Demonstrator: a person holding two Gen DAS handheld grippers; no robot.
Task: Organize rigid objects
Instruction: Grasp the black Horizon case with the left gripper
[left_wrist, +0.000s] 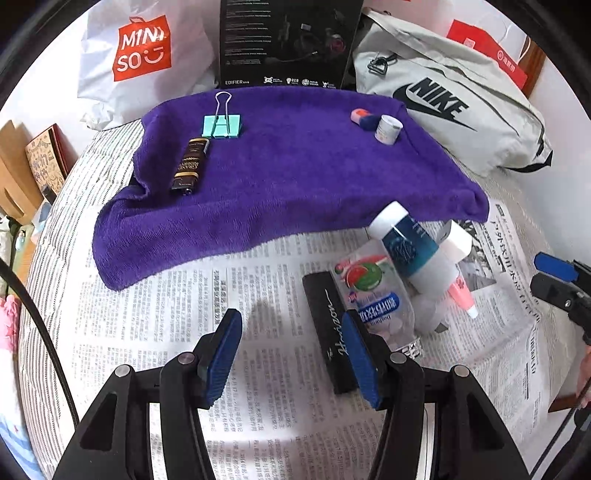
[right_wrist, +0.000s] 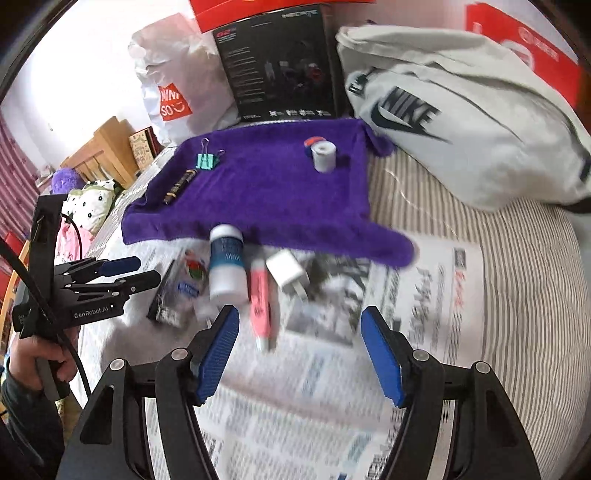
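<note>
The purple towel (left_wrist: 295, 177) already carries four sorted pieces: a dark lighter (left_wrist: 190, 162), a teal binder clip (left_wrist: 221, 125), a small white jar (left_wrist: 388, 128) and a two-tone eraser (left_wrist: 362, 117) touching it. Five items remain clustered on the newspaper (left_wrist: 221, 295) on the bed, so roughly half seems left: a black Horizon case (left_wrist: 332, 325), a white-and-teal bottle (left_wrist: 410, 247), a clear candy bottle (left_wrist: 373, 299), a white charger plug (right_wrist: 286, 271) and a pink highlighter (right_wrist: 260, 299). The left hand-held gripper (left_wrist: 291, 360) is spread, empty, beside the case; the right hand-held gripper (right_wrist: 299, 354) is spread, empty, near the highlighter.
</note>
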